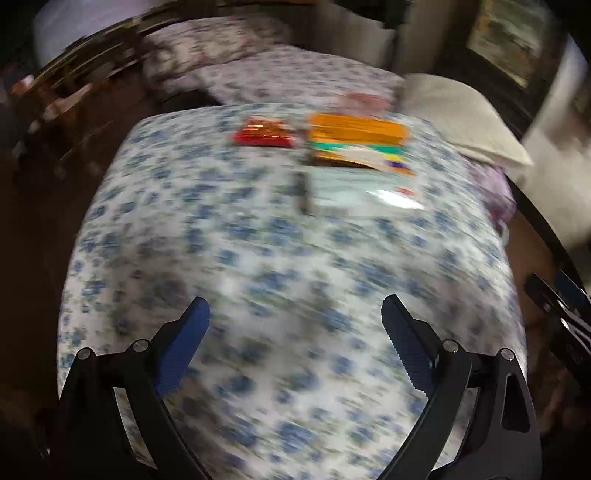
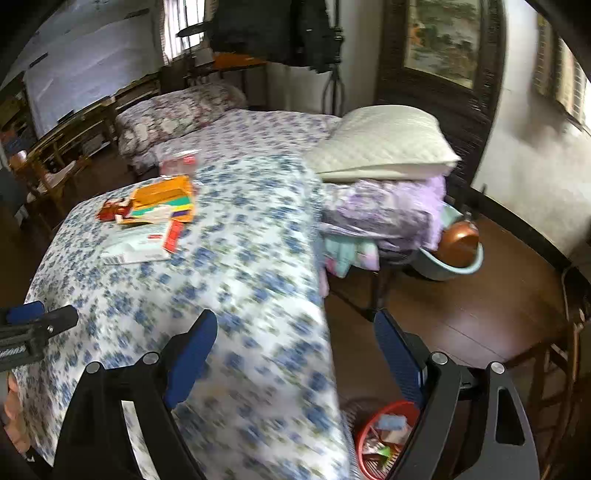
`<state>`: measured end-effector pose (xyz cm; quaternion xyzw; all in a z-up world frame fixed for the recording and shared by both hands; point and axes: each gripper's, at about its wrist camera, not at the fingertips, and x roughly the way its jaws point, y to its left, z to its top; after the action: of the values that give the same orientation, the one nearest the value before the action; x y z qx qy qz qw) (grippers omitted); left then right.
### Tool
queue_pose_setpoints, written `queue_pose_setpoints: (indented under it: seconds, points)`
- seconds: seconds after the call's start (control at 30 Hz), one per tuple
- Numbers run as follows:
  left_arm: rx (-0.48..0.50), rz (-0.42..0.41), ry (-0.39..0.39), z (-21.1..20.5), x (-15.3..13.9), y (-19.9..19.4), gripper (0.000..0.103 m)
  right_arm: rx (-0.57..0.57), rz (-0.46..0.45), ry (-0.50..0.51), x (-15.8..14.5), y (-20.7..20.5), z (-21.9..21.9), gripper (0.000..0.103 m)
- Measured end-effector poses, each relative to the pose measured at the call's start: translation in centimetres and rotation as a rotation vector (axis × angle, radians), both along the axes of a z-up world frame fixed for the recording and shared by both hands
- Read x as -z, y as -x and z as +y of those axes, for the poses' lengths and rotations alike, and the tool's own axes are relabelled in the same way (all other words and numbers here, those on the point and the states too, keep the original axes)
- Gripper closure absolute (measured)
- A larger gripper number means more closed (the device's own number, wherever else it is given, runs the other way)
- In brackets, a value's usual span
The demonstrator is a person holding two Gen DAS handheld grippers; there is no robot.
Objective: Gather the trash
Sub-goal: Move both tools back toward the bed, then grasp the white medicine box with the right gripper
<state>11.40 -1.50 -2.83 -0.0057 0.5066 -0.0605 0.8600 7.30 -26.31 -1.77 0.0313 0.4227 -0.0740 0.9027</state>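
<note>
Trash: red wrapper (image 1: 264, 136), orange-and-green paper packet (image 1: 360, 142) far up floral-sheeted bed (image 1: 258, 258), both claws (image 1: 295, 325) (image 2: 295, 339) spread, empty; red mesh basket (image 2: 384, 435) on floor; risk of snagging sheet while pinching flat wrappers.

a bed in a blue-flowered sheet (image 2: 236, 258) is filling the middle of the frame, a white pillow (image 2: 384, 147) lying at upper right; dark wooden floor (image 2: 461, 314) is showing at lower right, daylight coming through a window (image 2: 177, 29) at upper left
</note>
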Motion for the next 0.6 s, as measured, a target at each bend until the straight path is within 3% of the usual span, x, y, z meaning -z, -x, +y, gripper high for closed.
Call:
queue_pose_setpoints:
  seconds: [0.23,0.33,0.6]
  points:
    - [-0.170,0.016,0.004,4.2,0.6,-2.3,0.012,-0.082,0.010,0.112,0.5,-5.7,3.5,0.018]
    - [-0.188,0.029,0.042,4.9,0.4,-2.5,0.012,-0.080,0.013,0.153,0.9,-8.0,4.1,0.018]
    - [-0.174,0.027,0.002,4.9,0.6,-3.3,0.012,-0.107,0.068,0.225,3.0,-11.1,5.4,0.018]
